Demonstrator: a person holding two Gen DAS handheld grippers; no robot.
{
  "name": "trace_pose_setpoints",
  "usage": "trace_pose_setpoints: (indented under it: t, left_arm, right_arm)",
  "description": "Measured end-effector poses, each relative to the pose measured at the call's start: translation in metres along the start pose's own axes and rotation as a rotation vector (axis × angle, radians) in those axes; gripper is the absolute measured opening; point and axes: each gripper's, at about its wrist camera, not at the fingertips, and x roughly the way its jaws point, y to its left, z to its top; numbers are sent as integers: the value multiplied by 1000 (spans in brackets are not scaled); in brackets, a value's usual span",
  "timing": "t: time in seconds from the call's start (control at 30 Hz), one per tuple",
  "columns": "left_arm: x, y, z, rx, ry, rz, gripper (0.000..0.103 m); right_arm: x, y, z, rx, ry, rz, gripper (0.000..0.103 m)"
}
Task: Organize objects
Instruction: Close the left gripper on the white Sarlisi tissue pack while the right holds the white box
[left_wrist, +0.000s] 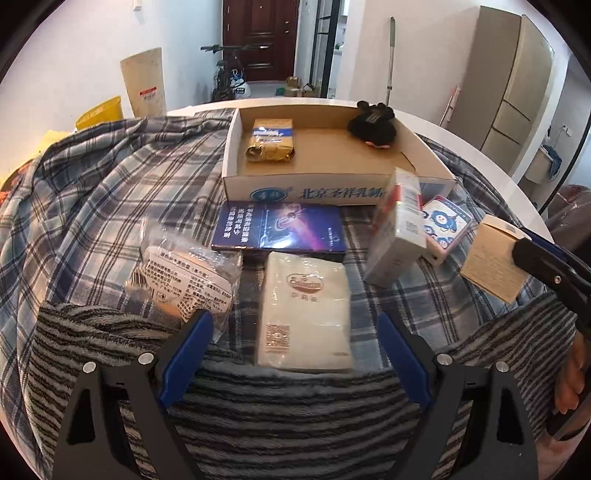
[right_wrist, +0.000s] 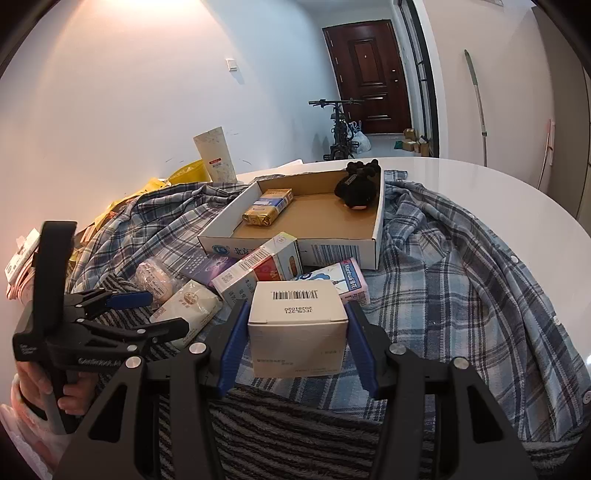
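The right tool (right_wrist: 297, 347) is pinching a small white carton (right_wrist: 298, 325), one blue pad on each side face, with the barcoded top facing up. The carton is held clear of the plaid cloth (right_wrist: 461, 266). The left tool (left_wrist: 295, 343) is spread wide with nothing between its pads.

Directly ahead of the left tool, and nearest to it, lies the white tissue pack (left_wrist: 306, 310). Its long axis runs away from the tool, so the spread pads flank its two long sides. A bagged item (left_wrist: 184, 273) lies just to its left, and a dark blue flat box (left_wrist: 280, 230) lies beyond it.

The cardboard tray (right_wrist: 378, 236) sits further back, up and ahead of the held carton. A red-and-white carton (right_wrist: 258, 269) and a pink pack (right_wrist: 347, 280) lie between them. The tray holds a gold packet (right_wrist: 267, 210) at its left and a black plush toy (right_wrist: 358, 188) in the far right corner. The floor between them is bare, and appears sufficient for the carton.
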Motion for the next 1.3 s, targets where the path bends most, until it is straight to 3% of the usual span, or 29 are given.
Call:
trace_pose_setpoints:
  t: [0.27,0.47,0.5,0.53,0.7,1.03,1.3]
  left_arm:
    - [16,-10,2,52,85,-11,91]
    - [22,-8,1,47,108,10,71]
    - [21,-8,1,49,103,15,62]
    - [20,-6,2,47,94,22,54]
    - [4,5,4,-2,40,4,50]
    - [-44,-5,6,56,-132,13,49]
    - [-67,-6,11,47,-194,9,49]
  right_arm:
    - [2,-5,1,11,-10,19,51]
    - [2,-9,-1,26,-12,22,51]
    - [2,-9,-1,29,-12,23,51]
    - [2,-9,-1,30,-11,24,51]
    - [2,-8,0,23,-13,17,51]
    - [-10,-7,5,17,-44,-13,51]
    - [-25,3,11,-5,-75,-26,51]
